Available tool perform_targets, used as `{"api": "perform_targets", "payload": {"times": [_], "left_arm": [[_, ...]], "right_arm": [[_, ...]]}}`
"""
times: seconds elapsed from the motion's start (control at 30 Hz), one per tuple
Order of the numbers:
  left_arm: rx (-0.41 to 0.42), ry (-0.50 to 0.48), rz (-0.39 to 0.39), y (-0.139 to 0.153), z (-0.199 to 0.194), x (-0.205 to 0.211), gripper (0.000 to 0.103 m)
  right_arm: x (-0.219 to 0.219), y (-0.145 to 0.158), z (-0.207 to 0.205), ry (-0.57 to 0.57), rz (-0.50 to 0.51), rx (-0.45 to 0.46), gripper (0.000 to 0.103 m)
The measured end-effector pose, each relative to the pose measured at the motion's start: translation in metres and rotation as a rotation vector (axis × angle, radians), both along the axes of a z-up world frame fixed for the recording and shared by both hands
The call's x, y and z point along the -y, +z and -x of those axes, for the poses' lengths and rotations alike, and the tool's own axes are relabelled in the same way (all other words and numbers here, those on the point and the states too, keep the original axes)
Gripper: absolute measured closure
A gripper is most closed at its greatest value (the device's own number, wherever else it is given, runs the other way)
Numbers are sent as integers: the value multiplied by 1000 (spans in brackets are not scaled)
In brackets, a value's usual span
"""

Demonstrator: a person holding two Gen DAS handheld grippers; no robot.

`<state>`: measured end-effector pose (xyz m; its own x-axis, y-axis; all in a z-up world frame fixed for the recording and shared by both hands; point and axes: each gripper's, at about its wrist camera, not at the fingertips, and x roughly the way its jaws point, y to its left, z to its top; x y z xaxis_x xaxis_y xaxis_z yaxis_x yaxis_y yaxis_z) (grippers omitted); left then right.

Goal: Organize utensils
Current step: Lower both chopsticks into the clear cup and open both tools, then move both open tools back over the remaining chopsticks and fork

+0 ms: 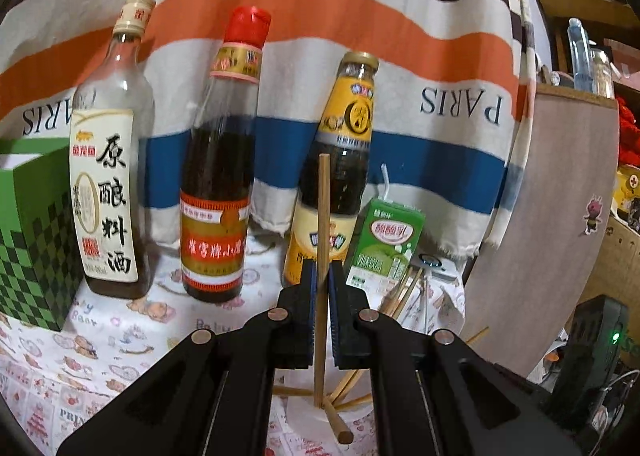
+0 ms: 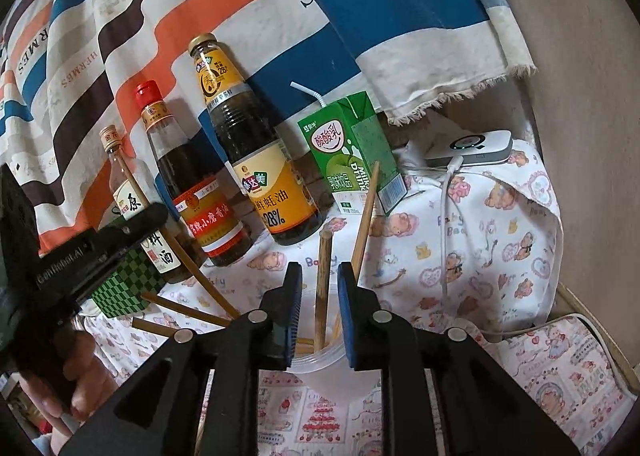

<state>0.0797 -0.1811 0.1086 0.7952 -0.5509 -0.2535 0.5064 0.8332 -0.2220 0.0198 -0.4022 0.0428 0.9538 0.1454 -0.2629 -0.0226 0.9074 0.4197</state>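
A: Far left on the worktop (image 1: 120, 340)?

B: A green checkered box (image 1: 36, 236), then three bottles in a row: a clear cooking wine bottle (image 1: 108, 191), a red-capped dark bottle (image 1: 218, 191) and a yellow-labelled oyster sauce bottle (image 1: 332, 175).

A: And the left gripper (image 1: 322, 320)?

B: Its jaws are pinching one wooden chopstick (image 1: 322, 256), held upright. The stick's lower end is down among other chopsticks (image 1: 348, 396) that fan out of a clear plastic cup (image 2: 320, 360).

A: The right gripper (image 2: 320, 320)?

B: Its jaws stand slightly spread, one on each side of the cup's rim. A thicker chopstick (image 2: 322, 288) stands in the cup between them; the pads press nothing.

A: Further right?

B: A green milk drink carton (image 2: 352, 159) with a straw, then a white device (image 2: 472, 147) with a cable. A striped cloth (image 1: 320, 15) hangs behind it all.
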Motion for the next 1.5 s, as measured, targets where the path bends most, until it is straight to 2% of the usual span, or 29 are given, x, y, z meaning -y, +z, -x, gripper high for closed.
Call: {"api": "perform_targets", "payload": {"times": [0.03, 0.1, 0.13, 0.23, 0.3, 0.33, 0.6, 0.93, 1.0, 1.07, 1.1, 1.17, 1.27, 1.37, 1.5], "left_arm": [[-4, -1, -3, -2, -1, 0, 98], [-16, -7, 0, -5, -2, 0, 98], [-23, -13, 7, -5, -2, -1, 98], [-36, -24, 8, -8, -3, -2, 98], [-38, -29, -5, -10, -3, 0, 98], [-38, -30, -12, -10, -3, 1, 98], [-61, -36, -37, -14, -6, 6, 98], [-81, -23, -64, -22, -7, 8, 98], [-80, -21, -72, -22, -6, 7, 93], [-74, -18, -70, -21, -5, 5, 79], [-67, -12, -69, -19, -3, 3, 76], [-54, -5, -61, -16, 2, -3, 61], [-24, 14, -42, -8, 12, -16, 49], [35, 47, -40, 2, 26, -30, 33], [103, 115, -39, 18, 41, -49, 18]], "right_arm": [[0, 0, 0, -1, -3, 0, 77], [2, 0, 1, -6, -11, 6, 59], [2, 0, 2, -9, -14, 13, 54], [5, 2, 7, -21, -25, 37, 50], [8, 3, 9, -36, -34, 50, 39], [9, 3, 10, -41, -39, 55, 37], [18, 2, 8, -64, -63, 42, 35], [17, 5, 11, -81, -41, 53, 35], [17, 5, 11, -83, -44, 51, 35], [18, 4, 10, -82, -46, 48, 35], [18, 4, 11, -82, -46, 48, 35], [17, 5, 12, -85, -43, 51, 35], [16, 7, 15, -94, -37, 62, 35], [13, 11, 20, -100, -29, 82, 34], [5, 17, 27, -72, -21, 105, 32]]}}
